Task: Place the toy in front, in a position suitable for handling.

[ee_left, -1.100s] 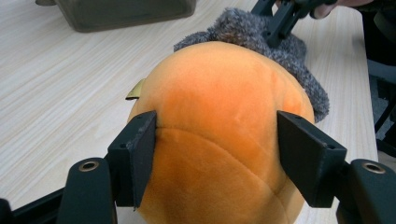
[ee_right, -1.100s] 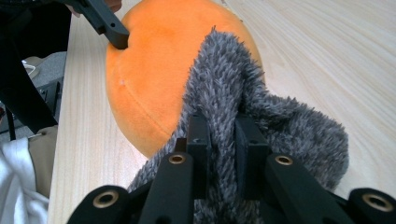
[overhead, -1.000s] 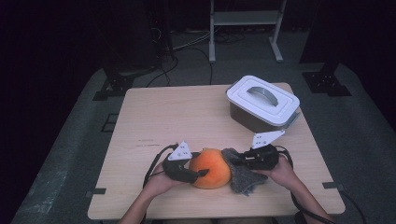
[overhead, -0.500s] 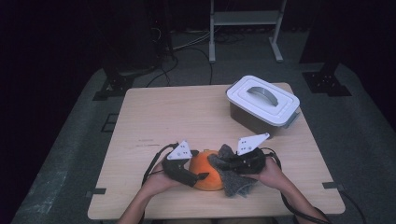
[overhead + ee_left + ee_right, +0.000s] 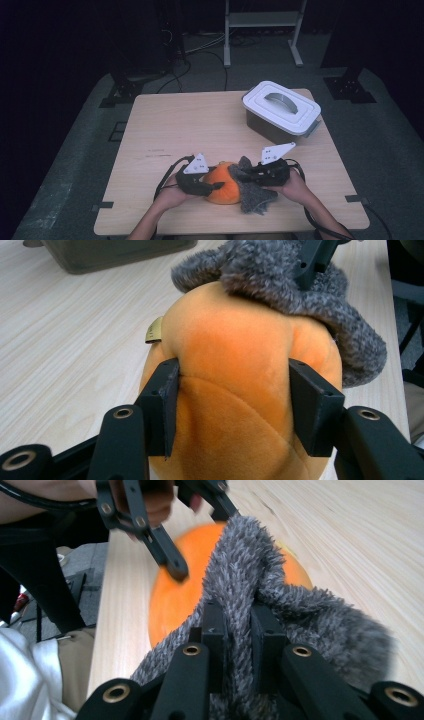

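At the lower middle of the high view, an orange plush ball rests on the wooden desk near its front edge, between the two grippers. The left gripper comes in from the lower left, and in the left gripper view its two black fingers press against either flank of the orange plush ball, clamped on it. A grey fuzzy cloth lies draped over the ball's right side and spills onto the desk just below and right of it. The right gripper reaches in from the lower right; in the right gripper view its fingers stand nearly together, pinching a fold of the grey fuzzy cloth between them, with the orange ball behind it. In the upper right of the desk, well apart from the hands, stands a grey box with a white lid and handle.
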Demonstrator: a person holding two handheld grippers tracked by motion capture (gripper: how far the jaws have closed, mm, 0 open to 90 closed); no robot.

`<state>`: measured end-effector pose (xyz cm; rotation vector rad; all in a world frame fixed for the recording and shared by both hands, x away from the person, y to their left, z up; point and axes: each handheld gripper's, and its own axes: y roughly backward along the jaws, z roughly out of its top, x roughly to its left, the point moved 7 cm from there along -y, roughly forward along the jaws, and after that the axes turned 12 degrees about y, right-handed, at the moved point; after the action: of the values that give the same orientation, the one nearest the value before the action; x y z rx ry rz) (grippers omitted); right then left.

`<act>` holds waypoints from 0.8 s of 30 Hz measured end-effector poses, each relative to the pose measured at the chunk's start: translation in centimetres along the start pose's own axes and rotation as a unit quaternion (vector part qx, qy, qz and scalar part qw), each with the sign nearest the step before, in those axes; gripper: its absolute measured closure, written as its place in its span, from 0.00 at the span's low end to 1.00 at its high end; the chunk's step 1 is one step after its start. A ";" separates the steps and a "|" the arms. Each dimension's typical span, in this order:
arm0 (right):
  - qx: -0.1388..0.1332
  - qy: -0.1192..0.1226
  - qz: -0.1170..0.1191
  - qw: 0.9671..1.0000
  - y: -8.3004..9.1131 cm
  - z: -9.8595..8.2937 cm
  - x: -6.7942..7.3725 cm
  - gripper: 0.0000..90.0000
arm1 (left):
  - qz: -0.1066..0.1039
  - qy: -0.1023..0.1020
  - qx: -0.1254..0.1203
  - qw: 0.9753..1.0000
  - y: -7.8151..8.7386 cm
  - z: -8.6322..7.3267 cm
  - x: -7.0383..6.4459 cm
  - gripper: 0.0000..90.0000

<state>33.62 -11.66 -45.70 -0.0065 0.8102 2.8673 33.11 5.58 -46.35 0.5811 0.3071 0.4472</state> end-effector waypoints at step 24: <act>0.011 -0.010 -0.035 0.999 -1.0 2.3 -2.1 0.87 | 0.044 0.059 -0.054 0.996 -0.1 1.0 0.9 0.46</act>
<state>35.93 -9.90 -44.16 -0.0038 0.8217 2.7873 34.26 5.50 -45.77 0.4652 0.3693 0.5813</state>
